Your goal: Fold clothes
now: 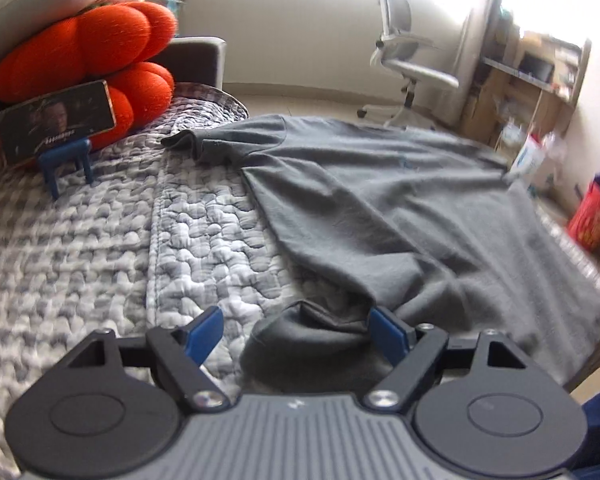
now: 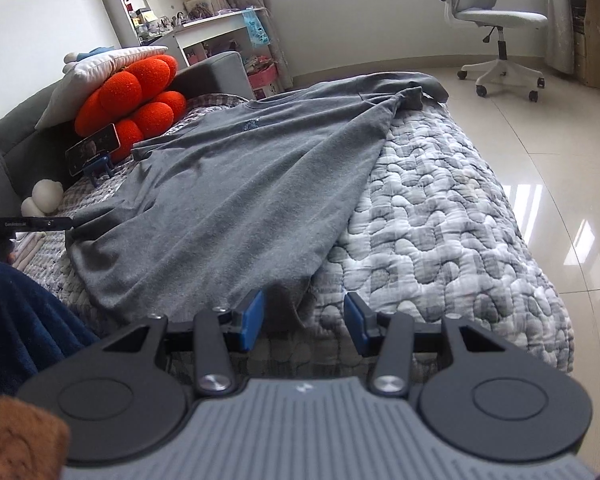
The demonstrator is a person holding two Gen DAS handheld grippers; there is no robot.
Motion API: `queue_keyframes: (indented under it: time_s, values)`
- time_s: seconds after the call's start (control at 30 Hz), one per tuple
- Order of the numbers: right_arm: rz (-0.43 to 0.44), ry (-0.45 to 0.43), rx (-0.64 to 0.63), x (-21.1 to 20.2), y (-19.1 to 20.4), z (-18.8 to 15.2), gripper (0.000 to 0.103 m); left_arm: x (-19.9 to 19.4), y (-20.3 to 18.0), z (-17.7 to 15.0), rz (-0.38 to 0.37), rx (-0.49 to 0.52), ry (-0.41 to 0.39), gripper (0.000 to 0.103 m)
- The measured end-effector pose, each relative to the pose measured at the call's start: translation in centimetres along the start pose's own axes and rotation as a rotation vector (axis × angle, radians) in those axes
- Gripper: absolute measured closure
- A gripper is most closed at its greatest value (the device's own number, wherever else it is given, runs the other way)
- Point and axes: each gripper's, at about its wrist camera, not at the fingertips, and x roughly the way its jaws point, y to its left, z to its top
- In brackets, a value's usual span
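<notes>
Grey T-shirt (image 2: 236,184) lies spread on the quilted bedspread (image 2: 440,232), hem end nearest both tools, collar end far ahead.

Left gripper (image 1: 296,330): blue fingers spread wide, released. A bunched corner of the shirt hem sits in the gap between them; cloth touches the right-hand finger, clear of the left-hand one. Not pinched.

Right gripper (image 2: 304,320): fingers also apart, released. Shirt's other hem corner droops just ahead of the gap, beside the left-hand finger; contact cannot be told.

Left view only: red box (image 1: 592,220) on the floor far right, cluttered shelves (image 1: 540,76) behind the office chair (image 1: 412,64).

Right view only: bookshelf (image 2: 188,12) ahead left, white plush (image 2: 44,196) by the sofa, shiny floor tiles (image 2: 540,152) to the right, blue sleeve (image 2: 24,320) near left.

Both views: orange cushion (image 1: 84,64) and phone (image 1: 56,120) on a blue stand, ahead left.
</notes>
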Motion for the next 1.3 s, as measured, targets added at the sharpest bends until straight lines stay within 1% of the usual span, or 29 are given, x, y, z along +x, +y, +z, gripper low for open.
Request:
queue_keyframes:
  time_s: [0.07,0.13,0.17,0.2,0.23,0.27,0.3,0.33,0.4,0.47,0.53,0.57,0.63,0.67,0.7,0.77,0.83,0.87,0.9,0.93,0.97,1.07,1.1,1.13,1.17,1.2,1.23,1.27,1.3]
  values:
    - [0.011,0.004,0.008,0.3,0.0,-0.2,0.055,0.6,0.0,0.0,-0.028,0.029,0.006,0.032]
    - [0.026,0.0,0.01,0.7,0.0,-0.2,0.059,1.4,0.0,-0.2,-0.065,0.028,0.044,0.059]
    - [0.036,-0.006,0.001,1.0,0.1,-0.2,0.065,1.7,0.0,-0.4,-0.084,0.028,0.062,0.065]
    - [0.045,-0.013,-0.008,1.2,0.2,-0.2,0.076,1.6,-0.4,-0.4,-0.081,0.05,0.055,0.074]
    - [0.055,-0.017,-0.011,1.3,0.3,-0.1,0.082,1.1,-0.5,-0.4,-0.095,0.052,0.048,0.09]
    - [0.065,-0.019,-0.009,1.2,0.3,0.1,0.091,0.7,-0.7,-0.3,-0.109,0.052,0.041,0.091]
    - [0.075,-0.02,-0.007,1.2,0.3,0.3,0.097,-0.2,-0.7,-0.3,-0.123,0.027,0.038,0.092]
    - [0.089,-0.023,0.003,0.8,0.3,0.6,0.097,-1.1,-0.7,-0.2,-0.137,0.001,0.035,0.092]
    - [0.119,-0.035,0.062,-1.2,0.1,1.6,0.097,-4.1,-1.1,-0.4,-0.179,-0.047,0.033,0.092]
    - [0.165,-0.07,0.095,-3.8,-0.1,2.7,0.098,-7.1,-1.4,-0.8,-0.223,-0.088,0.03,0.092]
    - [0.194,-0.103,0.103,-5.8,0.1,3.8,0.099,-8.3,-1.3,-1.5,-0.215,-0.161,0.062,0.092]
    - [0.195,-0.111,0.099,-6.2,0.1,4.2,0.099,-8.6,-1.1,-1.8,-0.207,-0.192,0.08,0.093]
    - [0.163,-0.101,0.074,-5.5,0.3,4.6,0.098,-8.4,-0.6,-2.3,-0.184,-0.225,0.092,0.093]
    - [0.142,-0.072,0.062,-4.5,0.2,4.4,0.092,-8.3,-0.4,-2.6,-0.17,-0.234,0.094,0.093]
    - [0.127,-0.04,0.057,-3.5,0.1,3.8,0.087,-8.0,-0.3,-2.7,-0.173,-0.231,0.093,0.093]
    - [0.107,0.02,0.052,-1.8,-0.5,2.4,0.086,-7.6,-0.2,-3.0,-0.18,-0.227,0.092,0.092]
    - [0.108,0.049,0.059,-1.4,-1.5,0.5,0.084,-7.2,-0.1,-3.3,-0.186,-0.222,0.091,0.084]
    - [0.108,0.055,0.056,-1.4,-1.7,-0.3,0.071,-7.0,0.0,-3.5,-0.189,-0.22,0.091,0.079]
    - [0.109,0.058,0.049,-1.5,-1.9,-1.1,0.053,-6.8,0.0,-3.7,-0.192,-0.217,0.09,0.063]
    - [0.11,0.059,0.037,-1.6,-1.9,-1.8,0.047,-6.5,0.1,-3.8,-0.195,-0.215,0.09,0.051]
    - [0.114,0.059,0.02,-1.6,-1.8,-2.3,0.045,-6.3,0.1,-4.0,-0.198,-0.213,0.089,0.049]
    - [0.139,0.051,-0.024,-1.2,-1.1,-3.2,0.045,-5.7,0.3,-4.4,-0.208,-0.206,0.088,0.047]
    - [0.15,0.047,-0.02,-0.8,-0.9,-3.2,0.045,-5.5,0.4,-4.6,-0.211,-0.204,0.088,0.043]
    - [0.158,0.05,-0.006,-0.2,-0.9,-3.3,0.045,-5.3,0.3,-4.5,-0.212,-0.209,0.094,0.042]
    - [0.158,0.053,0.008,0.2,-0.8,-3.2,0.048,-5.2,0.2,-4.5,-0.214,-0.215,0.101,0.043]
    - [0.152,0.057,0.022,0.6,-0.6,-3.0,0.061,-5.0,0.2,-4.4,-0.215,-0.221,0.107,0.047]
    - [0.146,0.057,0.03,0.8,-0.5,-2.9,0.069,-4.9,0.1,-4.3,-0.217,-0.227,0.114,0.06]
    - [0.143,0.049,0.04,0.7,-0.5,-2.7,0.092,-4.7,0.0,-4.3,-0.218,-0.232,0.12,0.071]
    - [0.149,0.036,0.06,0.4,-0.6,-2.5,0.098,-4.5,0.0,-4.2,-0.22,-0.238,0.127,0.088]
